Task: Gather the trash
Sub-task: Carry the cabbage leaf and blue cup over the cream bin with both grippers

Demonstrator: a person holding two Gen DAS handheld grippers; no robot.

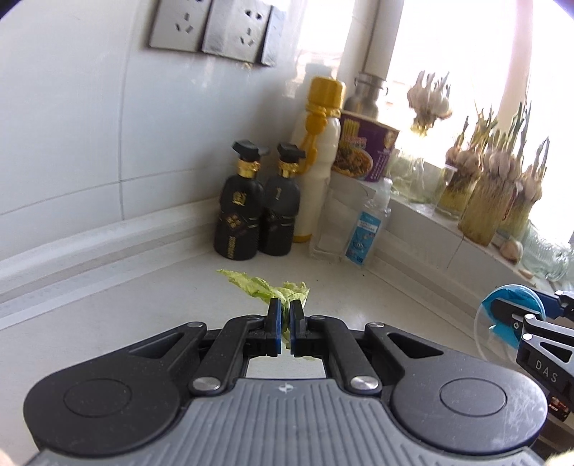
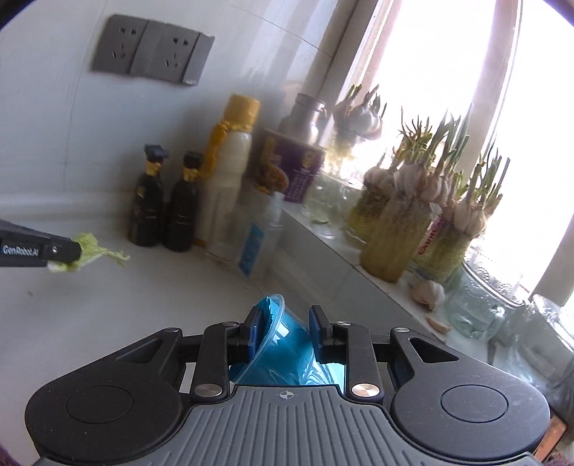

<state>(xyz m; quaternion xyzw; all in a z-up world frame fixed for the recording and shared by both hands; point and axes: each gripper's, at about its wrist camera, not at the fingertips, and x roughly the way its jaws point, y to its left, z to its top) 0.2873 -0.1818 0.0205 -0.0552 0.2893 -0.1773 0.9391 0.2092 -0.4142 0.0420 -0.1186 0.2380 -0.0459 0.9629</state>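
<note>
Pinching a crumpled pale green lettuce leaf [image 1: 272,291], our left claw [image 1: 286,322] has its pads nearly together, the leaf raised above the white bench [image 1: 150,304]. Our right claw [image 2: 283,331] is clamped on a squashed clear plastic cup with a blue lining [image 2: 283,344], also off the bench. Two black bottles [image 1: 256,211] stand in the corner.

White tiled wall [image 1: 71,125], grey sockets [image 1: 211,28], bright window [image 2: 448,71], pale counter [image 1: 125,297].
</note>
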